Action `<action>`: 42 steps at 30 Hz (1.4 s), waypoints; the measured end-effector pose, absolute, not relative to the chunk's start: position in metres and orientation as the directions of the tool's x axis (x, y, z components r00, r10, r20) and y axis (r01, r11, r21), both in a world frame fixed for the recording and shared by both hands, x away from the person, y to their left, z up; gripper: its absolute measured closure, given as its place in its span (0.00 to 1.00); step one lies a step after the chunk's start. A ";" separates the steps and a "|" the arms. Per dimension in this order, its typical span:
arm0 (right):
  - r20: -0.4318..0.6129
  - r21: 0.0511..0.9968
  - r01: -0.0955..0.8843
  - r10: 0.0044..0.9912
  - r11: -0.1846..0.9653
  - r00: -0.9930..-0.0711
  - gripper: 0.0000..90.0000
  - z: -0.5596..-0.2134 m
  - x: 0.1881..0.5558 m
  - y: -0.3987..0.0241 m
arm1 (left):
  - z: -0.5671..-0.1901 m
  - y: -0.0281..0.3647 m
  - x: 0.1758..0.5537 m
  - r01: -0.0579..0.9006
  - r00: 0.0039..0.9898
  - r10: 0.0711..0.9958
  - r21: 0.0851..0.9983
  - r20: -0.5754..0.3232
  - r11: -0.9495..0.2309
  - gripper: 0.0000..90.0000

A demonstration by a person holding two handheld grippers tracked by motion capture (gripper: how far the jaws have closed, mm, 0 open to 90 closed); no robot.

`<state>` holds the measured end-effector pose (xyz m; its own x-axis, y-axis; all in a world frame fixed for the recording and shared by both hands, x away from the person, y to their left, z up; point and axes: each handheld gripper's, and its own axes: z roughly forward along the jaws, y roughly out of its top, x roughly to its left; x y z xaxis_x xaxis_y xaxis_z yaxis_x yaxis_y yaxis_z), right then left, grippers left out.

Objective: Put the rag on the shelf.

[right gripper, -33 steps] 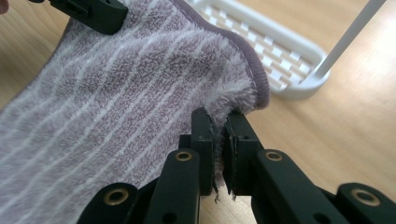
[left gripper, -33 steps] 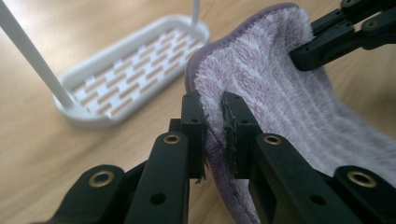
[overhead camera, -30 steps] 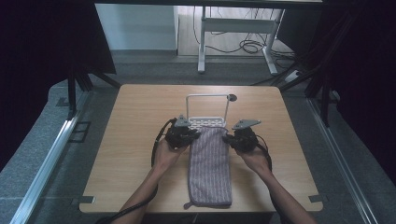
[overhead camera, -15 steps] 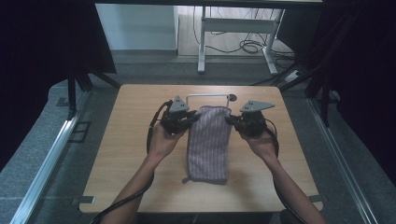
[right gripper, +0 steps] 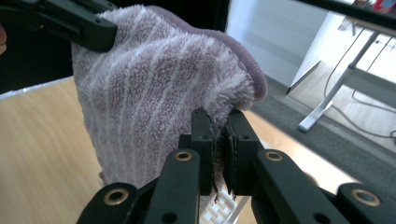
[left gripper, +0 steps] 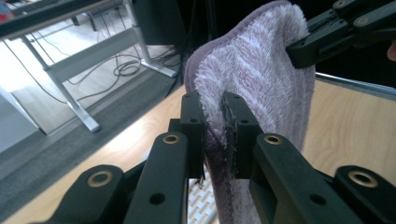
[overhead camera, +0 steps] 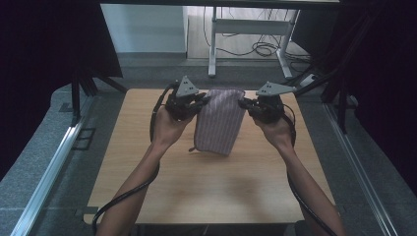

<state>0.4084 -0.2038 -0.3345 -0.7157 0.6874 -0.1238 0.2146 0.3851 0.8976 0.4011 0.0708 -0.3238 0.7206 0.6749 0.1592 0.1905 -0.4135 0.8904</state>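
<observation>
- Table (overhead camera: 211, 187): wood top, lower centre of the high view, bare apart from a white ribbed rack just visible at the bottom centre of the gripper views (left gripper: 201, 205).
- Towel (overhead camera: 219, 120): striped, purplish, folded narrow. Hangs mid-frame in the high view, top edge stretched between the two grippers, lower end looks clear of the table or barely above it.
- Left gripper (overhead camera: 199, 102): jaws clamped tight on the towel's upper left corner; pile squeezed between the pads (left gripper: 212, 135).
- Right gripper (overhead camera: 246, 104): jaws closed hard on the upper right corner (right gripper: 220, 140).
- Progress, my guess: grasp and lift done. Placing left, likely draping over the rack; nothing is on it yet.
</observation>
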 end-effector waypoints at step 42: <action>-0.160 0.913 0.213 0.784 0.349 -0.599 0.92 -0.264 0.521 -0.179 | -0.276 0.069 0.523 0.253 0.572 0.810 0.910 0.132 -0.327 0.86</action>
